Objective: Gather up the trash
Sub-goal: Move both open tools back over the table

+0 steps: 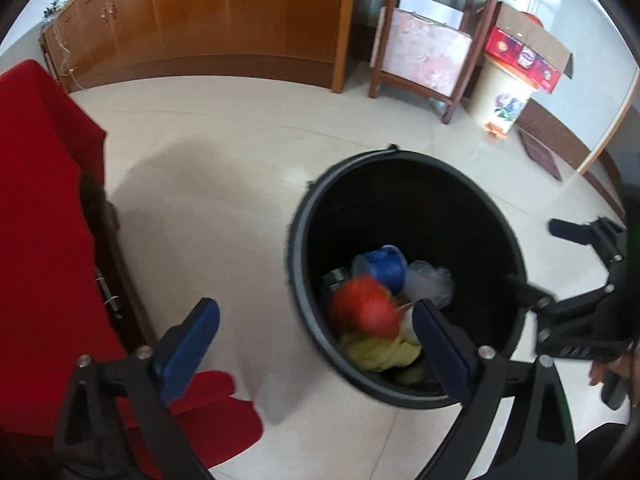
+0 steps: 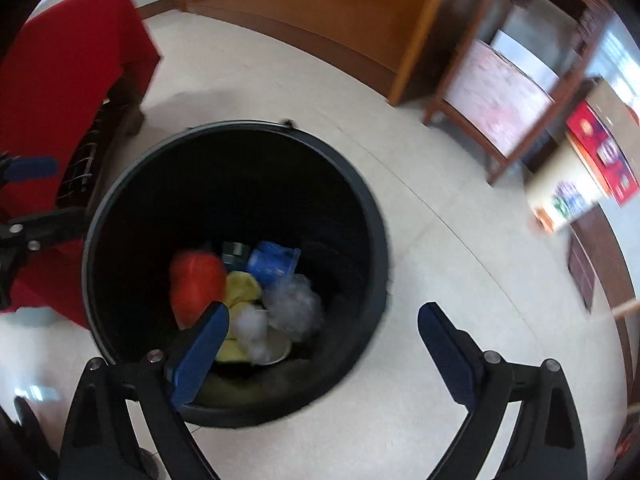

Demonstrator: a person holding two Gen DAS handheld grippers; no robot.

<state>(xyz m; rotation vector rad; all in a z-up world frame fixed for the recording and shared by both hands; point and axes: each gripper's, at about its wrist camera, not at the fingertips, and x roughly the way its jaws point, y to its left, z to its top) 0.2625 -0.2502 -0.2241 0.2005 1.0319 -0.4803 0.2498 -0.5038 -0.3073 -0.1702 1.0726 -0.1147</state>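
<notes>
A black bin (image 1: 360, 160) (image 2: 240, 125) stands on the pale tiled floor. It holds a blurred red item (image 1: 364, 308) (image 2: 196, 284), a blue cup (image 1: 384, 266) (image 2: 272, 262), a clear plastic bag (image 1: 430, 282) (image 2: 294, 304), yellow cloth (image 1: 376, 354) (image 2: 240, 286) and a green can (image 1: 334, 280). My left gripper (image 1: 314, 306) (image 2: 52, 192) hangs open over the bin's left rim with nothing between its blue pads. My right gripper (image 2: 324, 308) (image 1: 534, 252) is open and empty above the bin's right side.
A red cloth (image 1: 40, 200) drapes over dark furniture left of the bin. A wooden cabinet (image 1: 220, 20) lines the back wall. A wooden chair with a pink cushion (image 1: 424, 52) and a cream bin (image 1: 500, 96) topped by a cardboard box (image 1: 528, 52) stand back right.
</notes>
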